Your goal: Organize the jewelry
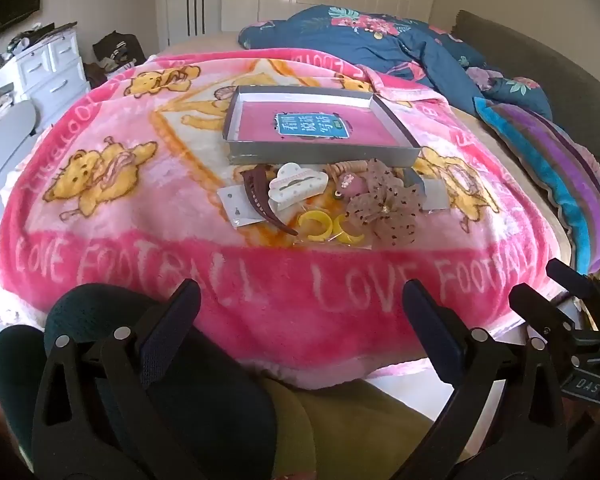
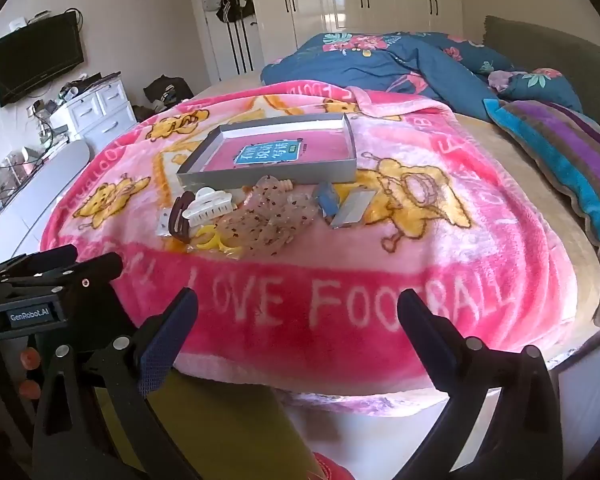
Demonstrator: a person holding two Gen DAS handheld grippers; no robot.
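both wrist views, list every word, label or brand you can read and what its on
"LOVE FOOTBALL" twice, white letters on the pink blanket, along its near band.
"GenRobot.AI" on the left gripper, seen from the right wrist.
"DAS" on the right gripper, seen from the left wrist.
Chinese characters on the teal label inside the grey box: too blurred to read.
Upside-down letters on the blanket's far edge: only partly legible.

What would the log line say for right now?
stage: start | left gripper: open, empty | right gripper: open, empty | hair clips: piled before gray box | box: nothing added
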